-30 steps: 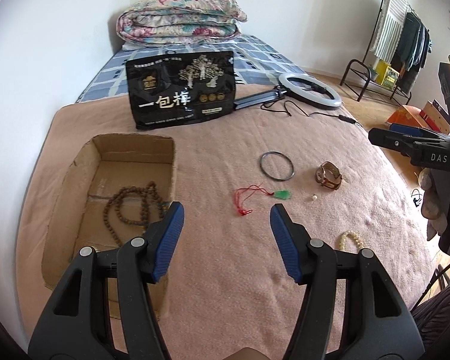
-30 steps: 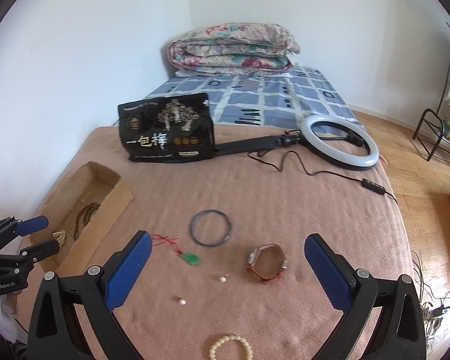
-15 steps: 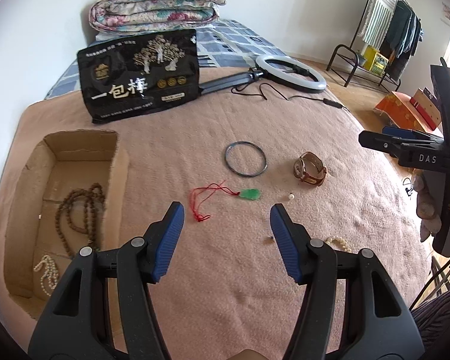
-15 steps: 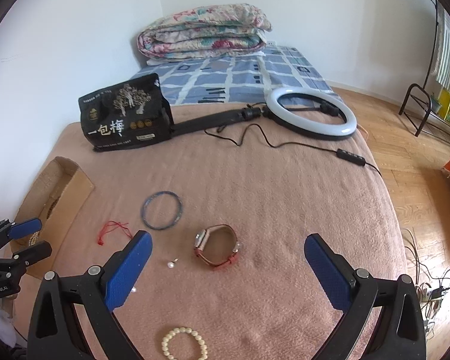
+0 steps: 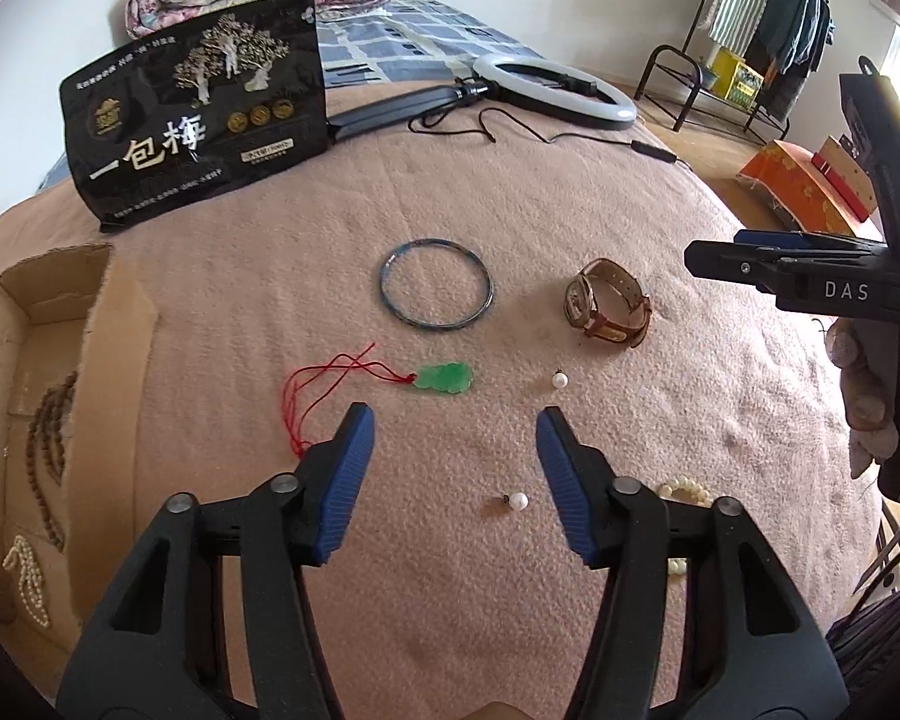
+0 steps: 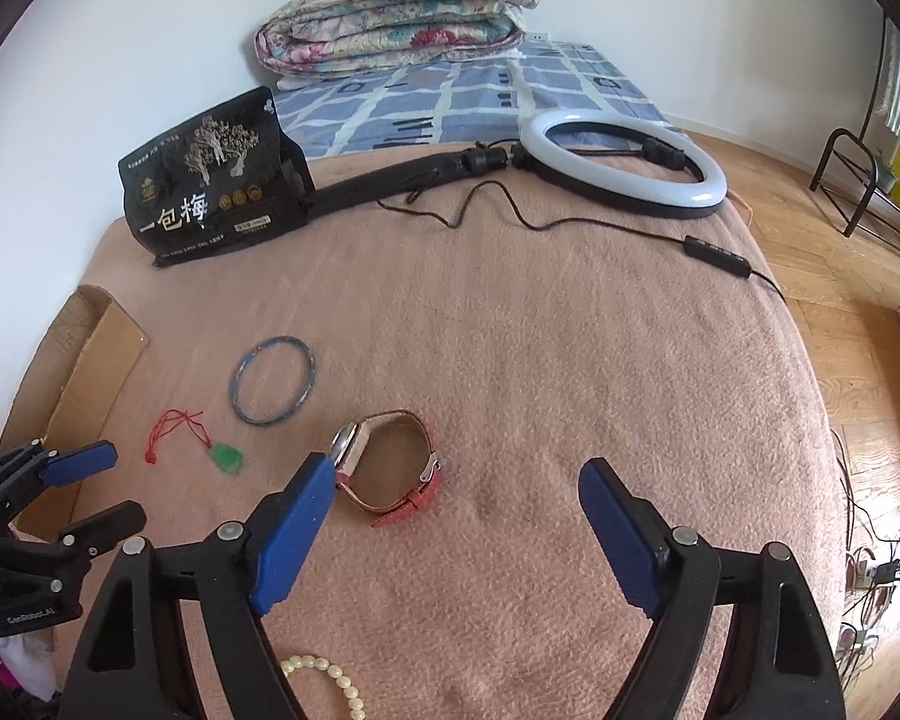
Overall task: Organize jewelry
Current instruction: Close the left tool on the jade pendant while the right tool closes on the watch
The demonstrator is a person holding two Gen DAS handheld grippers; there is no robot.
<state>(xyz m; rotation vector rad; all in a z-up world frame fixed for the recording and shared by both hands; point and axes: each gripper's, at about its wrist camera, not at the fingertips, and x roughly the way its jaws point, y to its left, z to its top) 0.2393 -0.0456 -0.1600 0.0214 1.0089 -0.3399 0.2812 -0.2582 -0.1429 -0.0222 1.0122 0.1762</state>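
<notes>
Both grippers had dropped closer to the bed since a sec ago, so the jewelry sat bigger in each view, & both sets of jaws had just been closing a bit w/ nothing between them.

The left gripper (image 5: 455, 420) was open, empty, pointing down at the pink blanket (image 5: 510, 192). The green pendant (image 5: 444, 378) lay just ahead of its fingertips, slightly toward the left finger, long axis running across the gap, red cord (image 5: 324, 384) trailing off left toward the cardboard box (image 5: 120, 312). One loose pearl (image 5: 560, 381) sat just beyond the right finger's tip, another pearl (image 5: 518, 501) lower down btw the fingers.

The right gripper (image 6: 456, 474) was open wider, also empty. The watch (image 6: 390, 462) lay right by its left fingertip, strap loop on its side, ahead & left of centre. The blue bangle (image 6: 272, 380) was farther off.

Prob the left hand was nearer the pendant, the right nearer the watch. Beaded bracelet (image 6: 330, 678) sat under the right gripper, near the frame's bottom edge. Brown beads (image 5: 48, 450) were already in the box.
</notes>
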